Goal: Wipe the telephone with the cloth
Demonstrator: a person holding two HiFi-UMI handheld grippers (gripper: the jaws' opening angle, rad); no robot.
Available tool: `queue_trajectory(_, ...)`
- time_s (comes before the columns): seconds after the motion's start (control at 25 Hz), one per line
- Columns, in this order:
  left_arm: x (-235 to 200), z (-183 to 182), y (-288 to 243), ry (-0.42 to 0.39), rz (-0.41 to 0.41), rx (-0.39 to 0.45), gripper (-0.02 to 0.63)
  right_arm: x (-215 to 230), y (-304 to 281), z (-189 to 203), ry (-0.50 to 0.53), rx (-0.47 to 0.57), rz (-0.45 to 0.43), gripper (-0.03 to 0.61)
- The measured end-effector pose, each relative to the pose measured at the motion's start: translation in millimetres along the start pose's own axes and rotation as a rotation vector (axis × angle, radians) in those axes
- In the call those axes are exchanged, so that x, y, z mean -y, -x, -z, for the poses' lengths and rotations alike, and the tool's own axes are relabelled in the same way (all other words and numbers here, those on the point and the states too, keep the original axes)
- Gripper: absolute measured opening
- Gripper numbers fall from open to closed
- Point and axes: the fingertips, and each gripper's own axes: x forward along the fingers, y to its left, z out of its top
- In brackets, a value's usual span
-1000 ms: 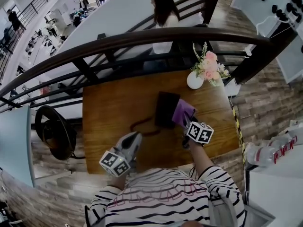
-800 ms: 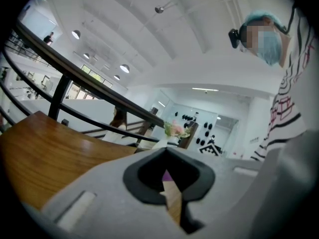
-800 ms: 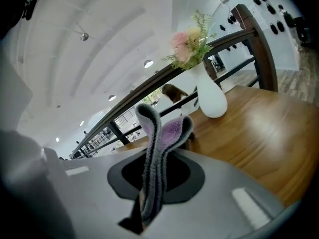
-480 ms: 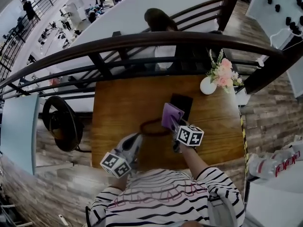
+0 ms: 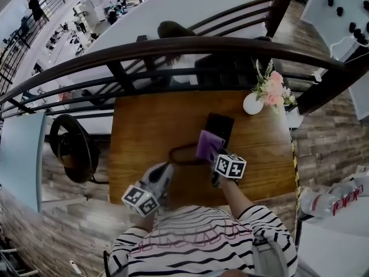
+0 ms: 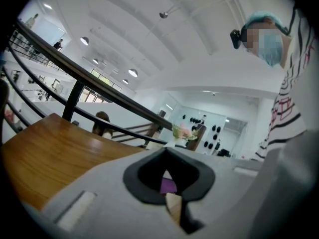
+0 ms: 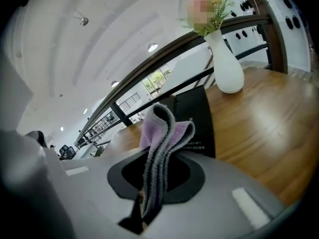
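Observation:
A black telephone (image 5: 221,127) lies on the wooden table (image 5: 144,131), and its dark cord (image 5: 180,154) loops to the left. My right gripper (image 5: 213,154) is shut on a purple cloth (image 5: 208,144), which rests over the phone's near left corner. In the right gripper view the folded cloth (image 7: 160,133) stands up out of the right gripper (image 7: 149,188), with the telephone (image 7: 197,116) just behind it. My left gripper (image 5: 163,172) hangs at the table's near edge, apart from the phone. In its own view the left gripper (image 6: 172,203) is shut on nothing.
A white vase of pink flowers (image 5: 253,103) stands at the table's far right corner, also seen as the vase (image 7: 227,66). A dark curved railing (image 5: 173,48) runs behind the table. A black round chair (image 5: 72,149) sits to the left, and a seated person (image 5: 173,30) is beyond the railing.
The right gripper has dragged the cloth from the phone's right side across to its near left corner. The left gripper has stayed put.

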Motion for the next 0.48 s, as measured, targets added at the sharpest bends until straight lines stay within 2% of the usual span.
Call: queue_trajectory(0.48, 22, 10, -31, -0.010, 0.105, -0.049, 0.002, 77, 63, -7, -0.075, 0.079, 0.164, 0.035)
